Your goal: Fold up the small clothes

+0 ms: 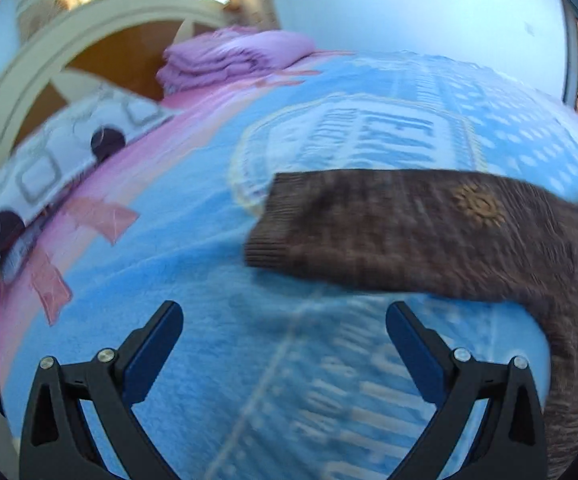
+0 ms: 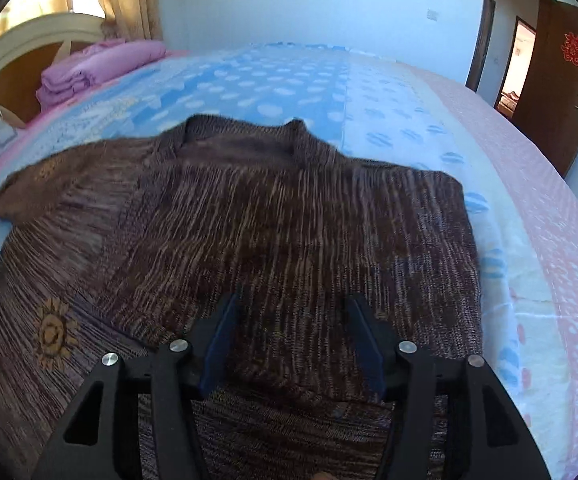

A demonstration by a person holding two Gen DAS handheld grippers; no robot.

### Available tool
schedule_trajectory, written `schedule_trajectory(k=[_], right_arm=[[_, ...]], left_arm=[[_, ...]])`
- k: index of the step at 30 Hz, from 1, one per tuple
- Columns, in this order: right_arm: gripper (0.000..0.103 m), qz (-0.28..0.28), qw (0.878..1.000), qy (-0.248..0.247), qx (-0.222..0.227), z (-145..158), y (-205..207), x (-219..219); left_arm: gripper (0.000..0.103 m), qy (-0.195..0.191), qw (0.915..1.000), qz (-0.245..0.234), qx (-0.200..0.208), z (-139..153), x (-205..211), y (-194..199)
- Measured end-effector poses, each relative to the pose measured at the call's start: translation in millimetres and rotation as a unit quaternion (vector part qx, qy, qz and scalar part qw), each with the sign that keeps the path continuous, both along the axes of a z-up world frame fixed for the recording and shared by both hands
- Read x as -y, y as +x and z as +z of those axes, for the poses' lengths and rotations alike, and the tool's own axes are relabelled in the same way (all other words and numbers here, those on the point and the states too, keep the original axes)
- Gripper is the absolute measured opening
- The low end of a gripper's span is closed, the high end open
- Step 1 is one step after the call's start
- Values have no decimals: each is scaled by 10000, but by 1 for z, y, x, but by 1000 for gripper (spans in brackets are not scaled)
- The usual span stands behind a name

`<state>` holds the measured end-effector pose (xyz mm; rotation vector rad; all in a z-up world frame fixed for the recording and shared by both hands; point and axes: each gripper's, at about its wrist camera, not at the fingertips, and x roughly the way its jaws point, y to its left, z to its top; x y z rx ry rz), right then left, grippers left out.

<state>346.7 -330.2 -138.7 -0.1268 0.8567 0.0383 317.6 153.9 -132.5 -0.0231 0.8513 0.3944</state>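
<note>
A brown knitted sweater lies flat on the blue blanket, neck toward the far side. One sleeve stretches left, its ribbed cuff showing in the left wrist view, with a sun motif on it. My left gripper stands wide open over bare blanket, just short of that sleeve, nothing between its fingers. My right gripper hovers over the sweater's middle with its jaws apart and nothing pinched between the pads.
A folded purple quilt sits at the head of the bed by the cream headboard. A white patterned pillow lies at the left edge. A pink sheet borders the bed's right side; a brown door stands beyond.
</note>
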Motion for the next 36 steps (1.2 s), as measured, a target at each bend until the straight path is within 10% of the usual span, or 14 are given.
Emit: schedule_trajectory(k=[11,16,18,36], right_arm=[[70,-168,9996,-212,124,0,-4,-2],[71,-177,9996,-143,137,0,-5,1],[71,-176,9996,-149,140,0,-5,2],[72,-190,9997,47,141,0,-5,6]], left_arm=[[91,-1703,9834,551,291,-4,-50,29],[48,-1651,9848,533,49,-20,-47,48],[16,-1672,9853,336,55,-18,-43,50],[12,-1917,9763,-439,901,86,15,39]])
